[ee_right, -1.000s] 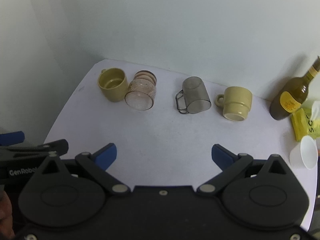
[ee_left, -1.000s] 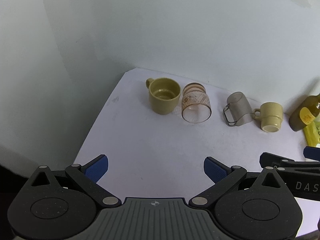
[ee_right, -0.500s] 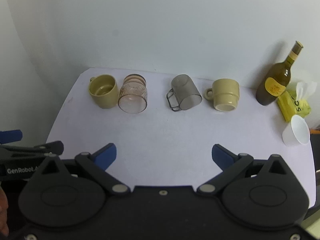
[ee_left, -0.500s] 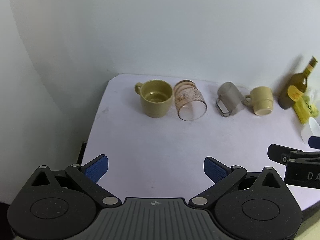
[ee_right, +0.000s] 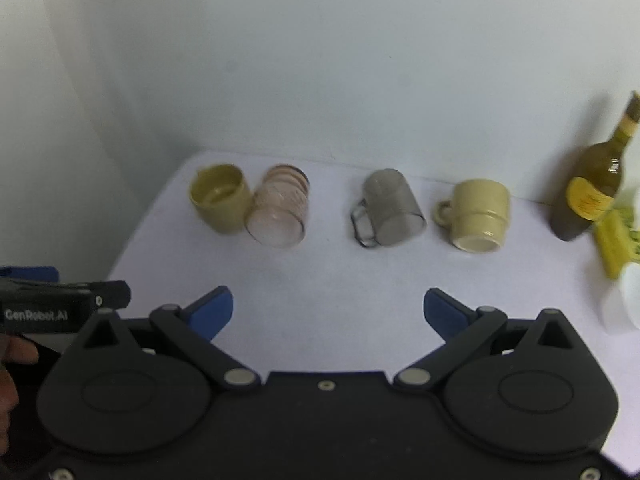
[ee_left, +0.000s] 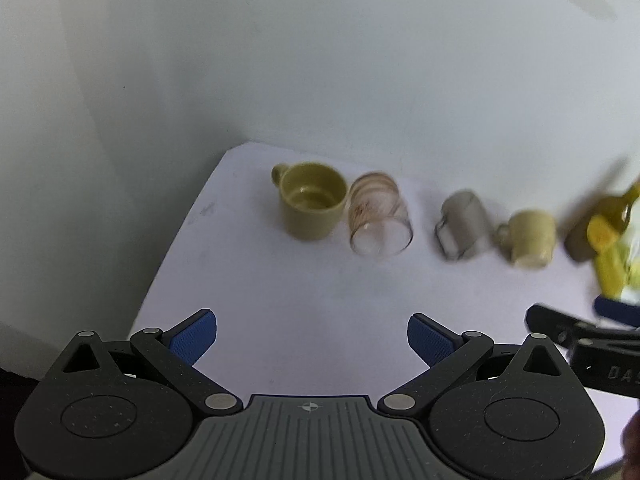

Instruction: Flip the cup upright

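Several cups stand in a row at the back of the white table (ee_right: pixel 328 280). An olive mug (ee_right: pixel 219 198) (ee_left: pixel 312 205) stands upright at the left. A pink ribbed glass (ee_right: pixel 280 212) (ee_left: pixel 378 214) lies on its side against it, mouth toward me. A grey clear mug (ee_right: pixel 390 208) (ee_left: pixel 464 224) lies on its side. A cream mug (ee_right: pixel 478 214) (ee_left: pixel 530 238) lies on its side. My left gripper (ee_left: pixel 312 338) is open and empty, well short of the cups. My right gripper (ee_right: pixel 328 312) is open and empty too.
A dark olive bottle (ee_right: pixel 588 196) with a yellow label stands at the right, with a yellow packet (ee_right: pixel 614 240) and a white cup (ee_right: pixel 624 300) beside it. White walls close the back and left. The table's left edge drops off near the olive mug.
Both views have shifted closer to the cups since half a second ago, and the left wrist view is blurred by motion. The cups have not moved. Both grippers stay open.
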Tool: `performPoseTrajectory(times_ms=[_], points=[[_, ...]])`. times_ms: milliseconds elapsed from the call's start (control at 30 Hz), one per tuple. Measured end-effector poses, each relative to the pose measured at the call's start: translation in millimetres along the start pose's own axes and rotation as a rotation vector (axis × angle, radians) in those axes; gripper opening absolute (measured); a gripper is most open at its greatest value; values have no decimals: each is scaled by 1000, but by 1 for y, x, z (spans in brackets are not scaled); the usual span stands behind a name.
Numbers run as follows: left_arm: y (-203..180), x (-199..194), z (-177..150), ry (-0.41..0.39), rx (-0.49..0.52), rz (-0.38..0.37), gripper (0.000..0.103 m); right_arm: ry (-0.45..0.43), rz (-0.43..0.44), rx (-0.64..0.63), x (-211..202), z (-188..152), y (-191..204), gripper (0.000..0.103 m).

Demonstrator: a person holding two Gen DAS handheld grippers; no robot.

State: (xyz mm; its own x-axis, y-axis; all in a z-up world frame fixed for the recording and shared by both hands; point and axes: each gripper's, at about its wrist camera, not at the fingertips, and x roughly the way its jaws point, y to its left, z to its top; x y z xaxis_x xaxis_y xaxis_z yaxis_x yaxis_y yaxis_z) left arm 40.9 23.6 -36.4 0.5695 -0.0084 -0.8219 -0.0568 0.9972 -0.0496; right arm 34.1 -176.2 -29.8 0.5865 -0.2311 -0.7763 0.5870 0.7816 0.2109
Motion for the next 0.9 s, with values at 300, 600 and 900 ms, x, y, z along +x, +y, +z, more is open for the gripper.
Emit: performPoseTrajectory(times_ms=[300, 600, 900], points=[[-57, 50, 13, -54, 11, 121, 103, -34, 29, -29, 21, 1, -71, 103], [-87, 97, 33, 2, 28, 64, 101, 26, 4, 85, 48, -13, -128, 103], [-109, 164, 59, 54, -4, 71, 101, 95, -3, 203, 49, -40, -167, 103]])
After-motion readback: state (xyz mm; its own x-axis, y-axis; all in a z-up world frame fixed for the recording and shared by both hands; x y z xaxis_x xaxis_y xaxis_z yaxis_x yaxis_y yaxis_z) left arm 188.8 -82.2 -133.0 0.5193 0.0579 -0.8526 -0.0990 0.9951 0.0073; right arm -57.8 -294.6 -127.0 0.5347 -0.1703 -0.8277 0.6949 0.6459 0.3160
